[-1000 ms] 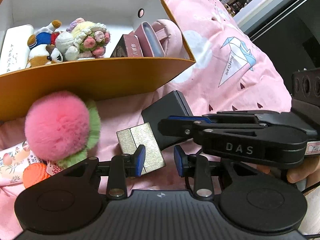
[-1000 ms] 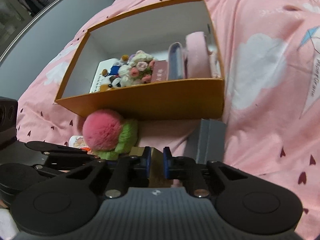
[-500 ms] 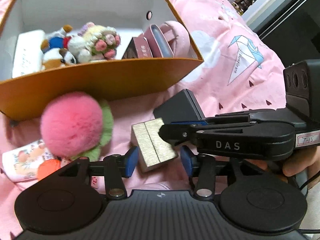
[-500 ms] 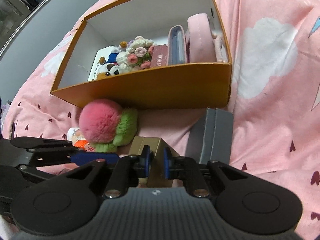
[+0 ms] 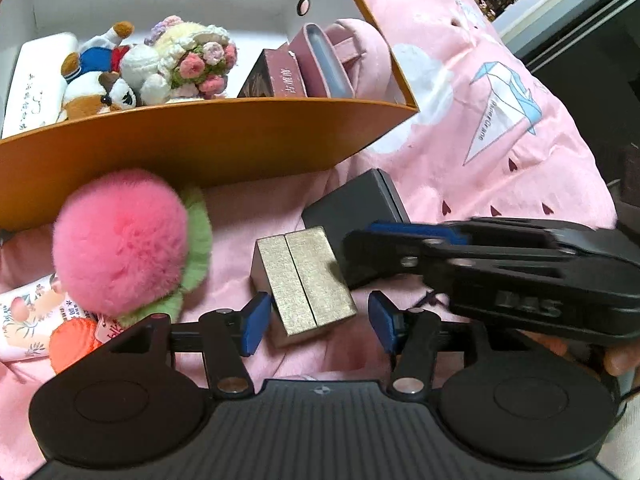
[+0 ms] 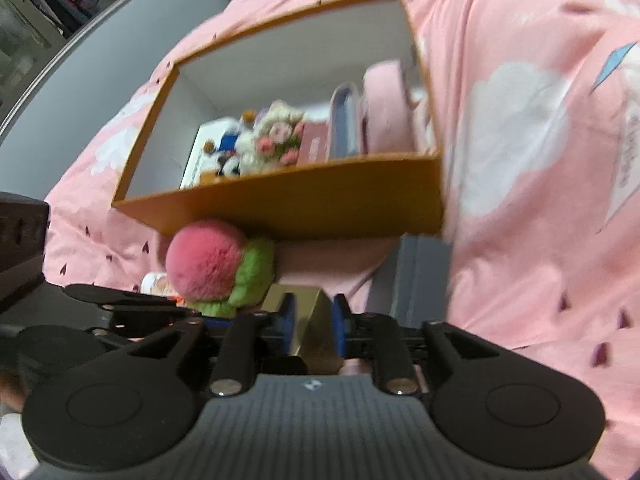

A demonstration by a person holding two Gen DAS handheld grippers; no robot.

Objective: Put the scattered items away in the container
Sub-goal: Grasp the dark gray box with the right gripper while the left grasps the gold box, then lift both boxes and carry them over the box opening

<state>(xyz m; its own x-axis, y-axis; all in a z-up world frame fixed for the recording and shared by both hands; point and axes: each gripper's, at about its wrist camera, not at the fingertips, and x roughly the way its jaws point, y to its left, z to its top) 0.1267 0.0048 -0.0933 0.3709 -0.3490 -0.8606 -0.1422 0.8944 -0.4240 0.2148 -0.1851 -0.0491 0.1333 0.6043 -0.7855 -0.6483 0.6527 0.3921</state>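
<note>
A small gold box (image 5: 304,280) lies on the pink bedspread between the blue pads of my left gripper (image 5: 318,322). Its jaws are opening and the right pad stands clear of the box. My right gripper (image 6: 314,320) comes in from the right with its jaws opening too, and a corner of the gold box (image 6: 308,332) shows between its pads. In the left wrist view the right gripper (image 5: 360,244) has its tips at the box's far right corner. The orange container (image 5: 200,140) stands just behind and holds plush toys and boxes.
A pink and green plush peach (image 5: 120,240) leans against the container's front wall. A dark grey box (image 5: 352,204) lies behind the gold one. A peach-print tube (image 5: 24,312) and an orange item (image 5: 74,340) sit at the left. A hand (image 5: 616,360) holds the right gripper.
The left jaws have spread wide on either side of the gold box. The right jaws, nearly together before, have parted. The right gripper is blurred in the left wrist view.
</note>
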